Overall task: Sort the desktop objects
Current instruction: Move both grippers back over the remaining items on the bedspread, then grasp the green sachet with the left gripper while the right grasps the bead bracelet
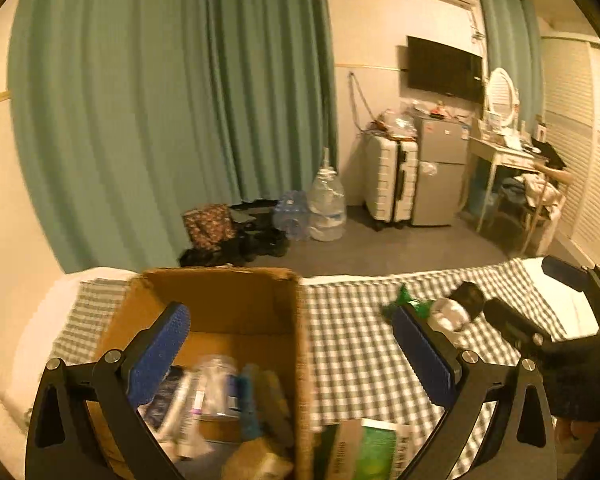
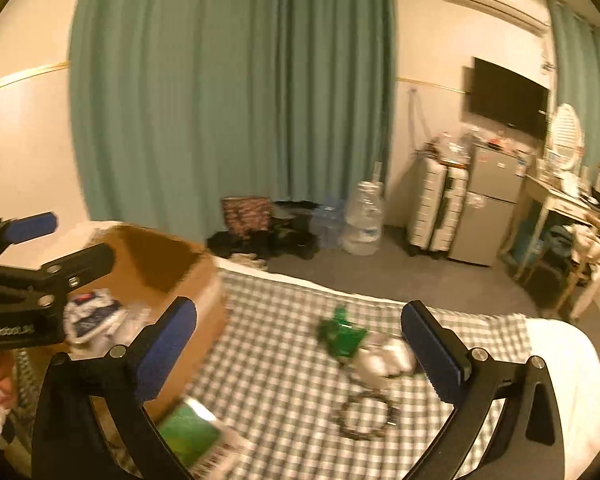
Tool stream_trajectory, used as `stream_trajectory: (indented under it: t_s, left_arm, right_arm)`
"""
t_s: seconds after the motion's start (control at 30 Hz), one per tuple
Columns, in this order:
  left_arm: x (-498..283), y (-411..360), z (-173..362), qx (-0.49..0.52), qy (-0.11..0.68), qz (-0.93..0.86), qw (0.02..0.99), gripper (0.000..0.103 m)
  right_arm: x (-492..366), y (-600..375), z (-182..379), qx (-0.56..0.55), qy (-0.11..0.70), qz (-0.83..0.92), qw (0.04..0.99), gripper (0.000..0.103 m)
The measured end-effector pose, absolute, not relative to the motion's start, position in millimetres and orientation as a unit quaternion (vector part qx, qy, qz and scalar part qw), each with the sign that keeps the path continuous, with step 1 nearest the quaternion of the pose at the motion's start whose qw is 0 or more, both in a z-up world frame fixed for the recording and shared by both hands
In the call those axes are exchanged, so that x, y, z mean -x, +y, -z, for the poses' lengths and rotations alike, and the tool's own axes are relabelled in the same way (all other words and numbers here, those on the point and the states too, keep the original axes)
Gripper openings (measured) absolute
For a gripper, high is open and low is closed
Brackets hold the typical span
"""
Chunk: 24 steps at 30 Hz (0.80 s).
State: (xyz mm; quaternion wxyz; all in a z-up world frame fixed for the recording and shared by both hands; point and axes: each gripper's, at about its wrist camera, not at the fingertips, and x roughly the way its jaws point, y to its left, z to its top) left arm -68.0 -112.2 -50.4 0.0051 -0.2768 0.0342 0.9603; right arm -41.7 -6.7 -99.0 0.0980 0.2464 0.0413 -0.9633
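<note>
An open cardboard box stands on the green-checked cloth. Inside it lie several tubes, a clear jar and packets. My left gripper hangs open and empty above the box's right wall. Further right on the cloth lie a green packet, a white bundle and a small black item. My right gripper is open with nothing between its fingers, over the green packet, the white bundle and a coiled cable. A green box lies beside the cardboard box.
The cloth covers a white bed whose far edge drops to grey floor. Beyond stand a teal curtain, water bottles, a white suitcase, a small fridge and a cluttered desk.
</note>
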Motion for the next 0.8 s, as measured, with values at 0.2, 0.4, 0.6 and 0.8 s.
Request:
stream_trajectory:
  t_s: [0.2,0.4,0.6,0.8]
  left_arm:
    - [80,-85,67,0.296,0.054,-0.954,0.008,0.103]
    - [90,-67,81,0.313,0.047,-0.948,0.020,0.103]
    - [106,-49,95,0.328,0.048,-0.943,0.022,0.103]
    - [143,-21,115,0.352,0.044,-0.933,0.052,0.103]
  right_arm:
    - [44,42,113,-0.262,0.033,0.964,0.044,0.103]
    - [44,71,127,-0.280,0.035,0.958,0.054,0.103]
    - [48,89,147,-0.294,0.026,0.954,0.051,0.103]
    - [59,95,172,-0.329,0.032,0.940,0.086,0.103]
